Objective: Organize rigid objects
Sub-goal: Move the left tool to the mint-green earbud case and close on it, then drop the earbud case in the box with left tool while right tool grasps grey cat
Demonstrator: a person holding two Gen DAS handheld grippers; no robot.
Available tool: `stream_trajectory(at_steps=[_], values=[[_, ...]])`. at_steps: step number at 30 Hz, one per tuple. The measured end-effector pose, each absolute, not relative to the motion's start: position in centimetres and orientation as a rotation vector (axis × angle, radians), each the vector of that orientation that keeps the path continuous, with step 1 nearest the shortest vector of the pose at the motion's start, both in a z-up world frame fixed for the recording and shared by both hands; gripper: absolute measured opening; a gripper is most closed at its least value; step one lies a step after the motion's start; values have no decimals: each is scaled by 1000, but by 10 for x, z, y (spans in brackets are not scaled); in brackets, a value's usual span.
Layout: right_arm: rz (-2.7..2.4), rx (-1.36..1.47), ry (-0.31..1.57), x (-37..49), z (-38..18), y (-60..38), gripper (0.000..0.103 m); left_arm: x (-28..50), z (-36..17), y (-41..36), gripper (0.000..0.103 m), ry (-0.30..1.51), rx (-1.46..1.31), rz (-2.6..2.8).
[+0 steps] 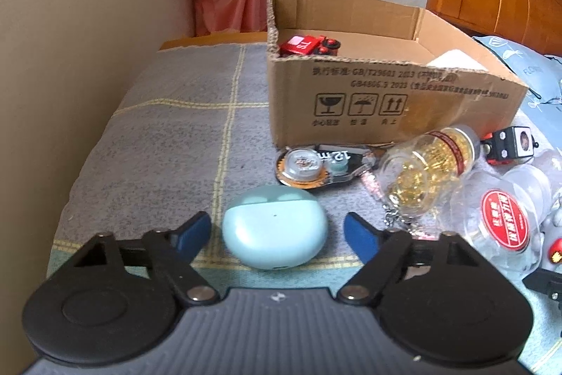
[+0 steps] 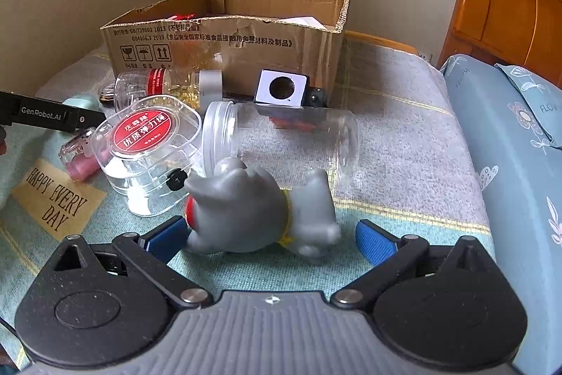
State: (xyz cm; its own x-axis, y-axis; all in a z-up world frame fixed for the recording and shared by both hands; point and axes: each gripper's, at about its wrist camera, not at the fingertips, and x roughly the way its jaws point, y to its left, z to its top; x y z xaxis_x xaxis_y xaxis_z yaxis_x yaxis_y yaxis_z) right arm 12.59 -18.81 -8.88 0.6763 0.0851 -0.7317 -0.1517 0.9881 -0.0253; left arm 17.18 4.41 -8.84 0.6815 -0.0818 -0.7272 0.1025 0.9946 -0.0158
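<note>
My left gripper (image 1: 277, 234) is open, its blue fingers on either side of a pale mint earbud case (image 1: 275, 232) lying on the bed. My right gripper (image 2: 272, 236) is open around a grey toy animal figure (image 2: 260, 213) lying on its side. A cardboard box (image 1: 386, 94) stands behind, also in the right wrist view (image 2: 224, 41), with a red toy car (image 1: 309, 45) inside. In front of the box lie a correction tape dispenser (image 1: 316, 166) and a clear bottle of gold bits (image 1: 428, 164).
A clear tub with a red label (image 2: 147, 150), a clear jar on its side (image 2: 281, 136), a small black-and-white cube toy (image 2: 282, 88) and a pink item in a clear case (image 2: 80, 157) lie on the bed. A blue pillow (image 2: 520, 164) and the wooden headboard (image 2: 509, 6) are at right. A wall is on the left.
</note>
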Motion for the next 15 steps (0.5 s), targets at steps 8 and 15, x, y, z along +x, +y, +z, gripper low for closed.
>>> stream_trajectory(at_steps=[8,15], values=[[147,-73,807,125,-78,-187,87,173,-85,43,61,817,35,-129],[169,-105,822,126,-71,-185,79,174,-83,46,60,837,42,-178]])
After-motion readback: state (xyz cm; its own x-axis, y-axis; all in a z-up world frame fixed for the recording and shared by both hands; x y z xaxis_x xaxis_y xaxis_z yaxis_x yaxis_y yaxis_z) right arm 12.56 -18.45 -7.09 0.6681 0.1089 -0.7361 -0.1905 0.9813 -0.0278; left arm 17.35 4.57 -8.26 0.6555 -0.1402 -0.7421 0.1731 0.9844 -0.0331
